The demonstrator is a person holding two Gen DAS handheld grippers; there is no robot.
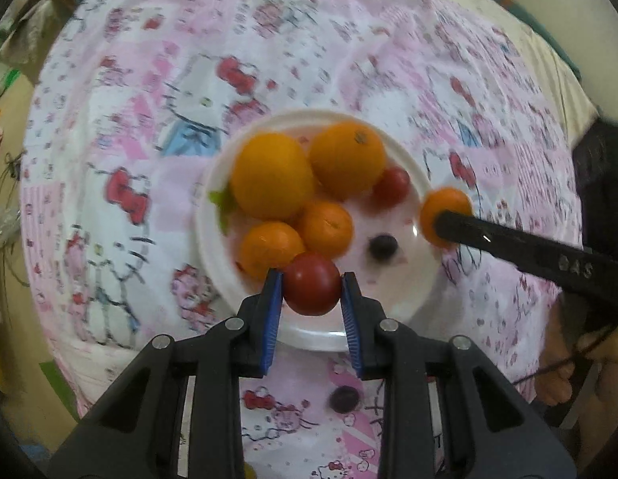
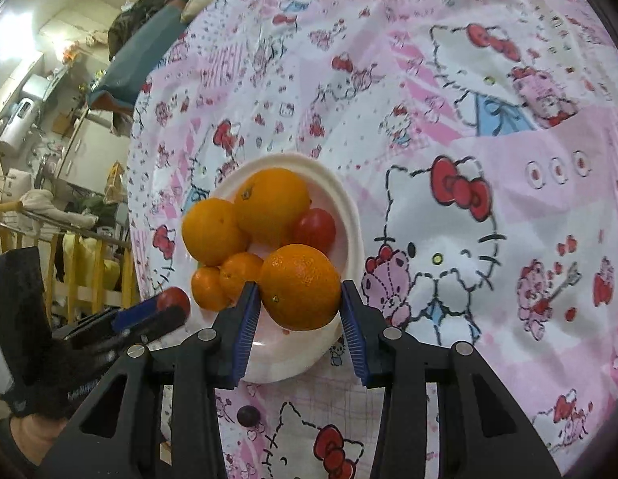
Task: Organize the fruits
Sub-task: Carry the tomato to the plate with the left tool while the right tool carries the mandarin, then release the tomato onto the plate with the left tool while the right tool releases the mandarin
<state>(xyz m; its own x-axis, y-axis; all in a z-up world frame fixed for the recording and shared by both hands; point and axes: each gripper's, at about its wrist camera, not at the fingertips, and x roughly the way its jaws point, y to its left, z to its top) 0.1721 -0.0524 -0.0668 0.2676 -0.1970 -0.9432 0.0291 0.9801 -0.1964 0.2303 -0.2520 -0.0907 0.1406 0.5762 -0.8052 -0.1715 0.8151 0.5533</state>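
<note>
A white plate on a pink cartoon-print cloth holds two large oranges, two small mandarins, a red tomato and a dark grape. My left gripper is shut on a red tomato above the plate's near edge. My right gripper is shut on an orange above the plate. It shows in the left wrist view at the plate's right rim. The left gripper shows in the right wrist view with the tomato.
A loose dark grape lies on the cloth in front of the plate; it also shows in the right wrist view. A green leaf lies at the plate's left rim. Room clutter and a wooden rail stand beyond the cloth's left edge.
</note>
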